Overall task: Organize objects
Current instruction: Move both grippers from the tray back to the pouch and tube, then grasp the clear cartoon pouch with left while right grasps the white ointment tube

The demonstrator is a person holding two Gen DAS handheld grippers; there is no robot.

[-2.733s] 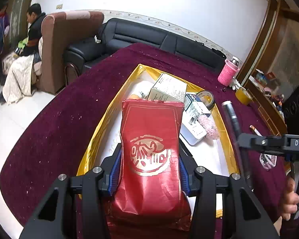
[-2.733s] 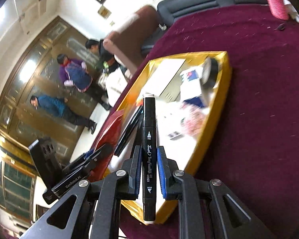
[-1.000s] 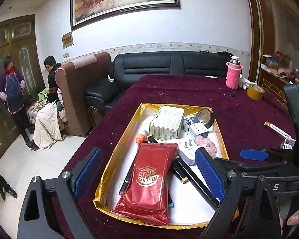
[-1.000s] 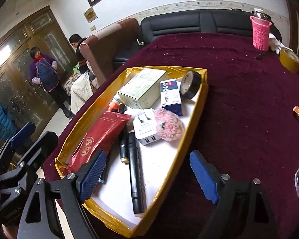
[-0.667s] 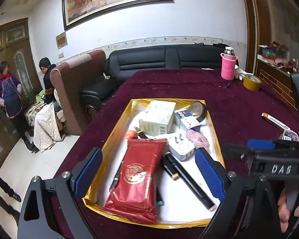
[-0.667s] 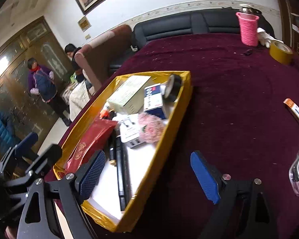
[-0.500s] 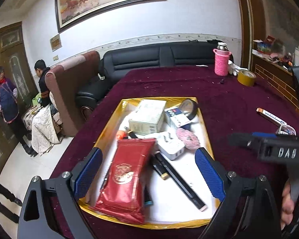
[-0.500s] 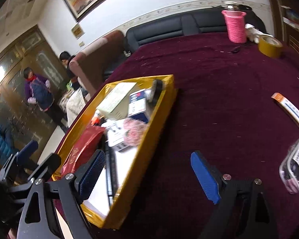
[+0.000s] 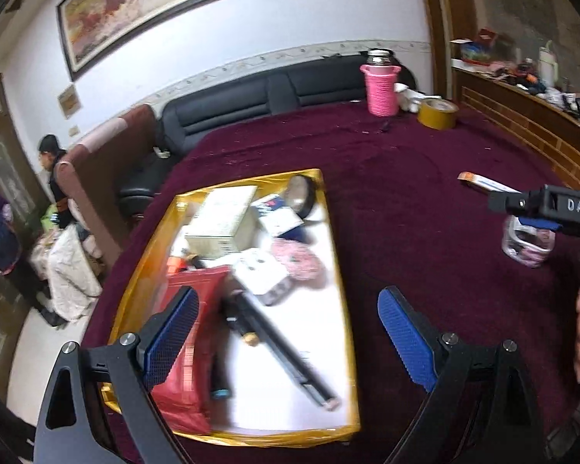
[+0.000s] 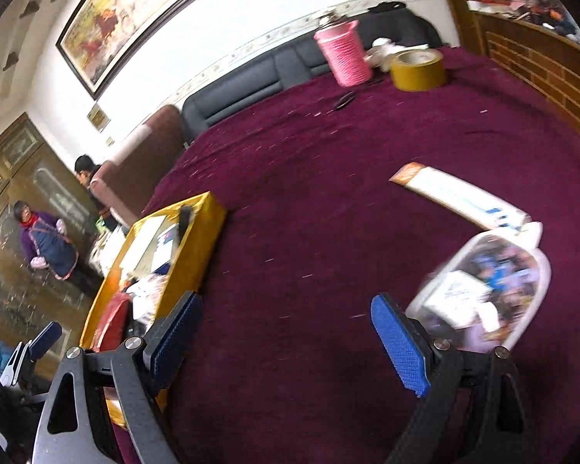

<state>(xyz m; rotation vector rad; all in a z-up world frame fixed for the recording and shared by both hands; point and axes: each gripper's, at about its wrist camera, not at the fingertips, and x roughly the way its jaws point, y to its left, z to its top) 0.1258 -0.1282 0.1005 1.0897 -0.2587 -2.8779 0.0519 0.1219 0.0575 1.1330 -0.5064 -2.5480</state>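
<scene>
L gripper (image 9: 286, 342) jaws wide, nothing in them, over gold tray (image 9: 330, 197) w/ red pouch (image 9: 191, 332), black marker (image 9: 286, 352). R gripper (image 10: 286, 342) released too — clear plastic case (image 10: 483, 290) just beside its right pad, long flat box (image 10: 460, 197) beyond on maroon cloth (image 10: 328, 201).

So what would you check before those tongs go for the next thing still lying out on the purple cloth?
1. Right tongs empty and open: ok.
2. Left tongs empty and open: ok, hovering over the gold tray.
3. Next item in sight: ok, a clear plastic packet lies on the cloth just right of the right tongs.
4. Packet lined up between the fingers: not ok, it sits outside the right finger.
5. Room in the tray: ok, white floor shows at its near right.
6. What the packet holds: cannot tell, blurred.
</scene>
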